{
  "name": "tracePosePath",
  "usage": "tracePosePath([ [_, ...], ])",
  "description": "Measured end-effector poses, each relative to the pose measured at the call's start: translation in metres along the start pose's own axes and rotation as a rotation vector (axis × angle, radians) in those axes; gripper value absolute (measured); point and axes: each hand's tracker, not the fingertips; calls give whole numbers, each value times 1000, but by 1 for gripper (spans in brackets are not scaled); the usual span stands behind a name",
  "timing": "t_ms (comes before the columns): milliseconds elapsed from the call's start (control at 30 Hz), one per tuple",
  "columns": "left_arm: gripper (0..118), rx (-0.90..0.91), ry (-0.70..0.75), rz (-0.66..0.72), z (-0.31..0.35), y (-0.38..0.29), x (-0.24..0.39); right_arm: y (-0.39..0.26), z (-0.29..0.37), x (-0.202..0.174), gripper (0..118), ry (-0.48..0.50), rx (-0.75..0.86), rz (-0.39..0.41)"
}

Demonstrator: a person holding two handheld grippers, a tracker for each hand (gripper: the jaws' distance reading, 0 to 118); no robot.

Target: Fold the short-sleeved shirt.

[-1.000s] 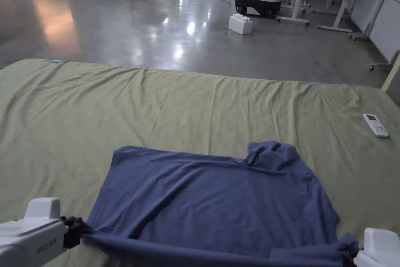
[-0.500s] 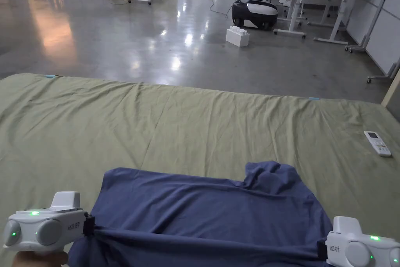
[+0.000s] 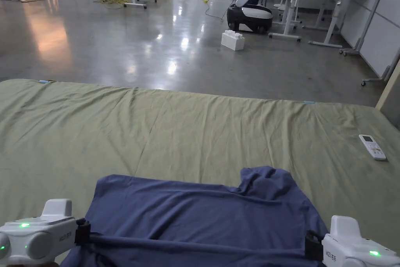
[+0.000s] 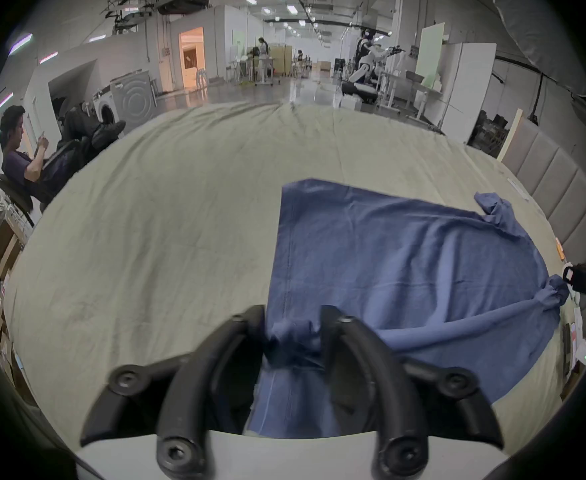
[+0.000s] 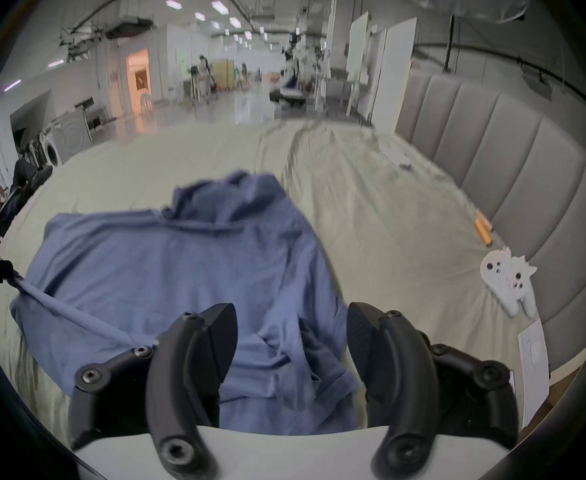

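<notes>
While the blue short-sleeved shirt point(image 3: 203, 217) lay spread on the green bed sheet point(image 3: 175, 131) in the lower centre of the head view, the left gripper point(image 3: 83, 232) at the lower left had its fingers point(image 4: 260, 328) clamped on a bunched corner of the near edge. At the lower right, the right gripper point(image 3: 312, 246) met the opposite end; in its own view its fingers point(image 5: 224, 335) stood apart, fabric between them. A white remote point(image 3: 372, 147) rested at the right, well apart.

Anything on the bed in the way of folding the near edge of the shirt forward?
Nothing visible. The shirt lies on bare green sheet, and the sheet beyond its far edge is bare. The remote sits far off to the right. The left gripper already pinches the near edge.
</notes>
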Motion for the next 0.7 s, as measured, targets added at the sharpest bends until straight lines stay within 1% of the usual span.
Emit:
tracePosePath([
  [33, 66, 26, -7, -10, 13, -1, 0, 0, 11, -2, 71, 14, 66, -4],
  [167, 69, 186, -32, -45, 65, -11, 7, -5, 56, -17, 74, 23, 251, -9],
  [300, 69, 359, -20, -33, 109, -30, 18, -17, 98, -40, 75, 1, 425, -13],
  [333, 68, 396, -15, -31, 120, -35, 20, -20, 108, -46, 72, -11, 468, -18],
  [367, 66, 443, -2, -29, 129, -40, 27, -24, 118, -52, 66, -14, 502, -30],
  [400, 62, 469, 4, -27, 139, -46, 31, -26, 126, -56, 55, -15, 536, -18],
  [433, 50, 493, 16, -27, 144, -48, 35, -27, 135, -62, 35, -20, 571, -9],
  [467, 36, 514, 23, -29, 152, -54, 40, -29, 143, -66, 19, -32, 602, -6],
  [500, 18, 544, 36, -33, 160, -59, 45, -31, 150, -70, 11, -22, 598, -24],
  [533, 11, 560, 42, -38, 166, -63, 50, -34, 154, -70, 10, -23, 601, -40],
  [567, 9, 576, 48, -40, 169, -65, 52, -33, 161, -73, 6, -25, 634, -30],
  [600, 5, 575, 35, -39, 169, -65, 53, -35, 164, -74, 3, 8, 620, -44],
  [633, 5, 586, 19, -42, 174, -69, 56, -36, 166, -77, 3, 8, 618, -45],
  [667, 4, 591, 24, -42, 178, -72, 59, -37, 170, -76, 0, -10, 646, 0],
  [700, 3, 591, 24, -48, 186, -76, 59, -38, 172, -77, 0, -12, 648, 6],
])
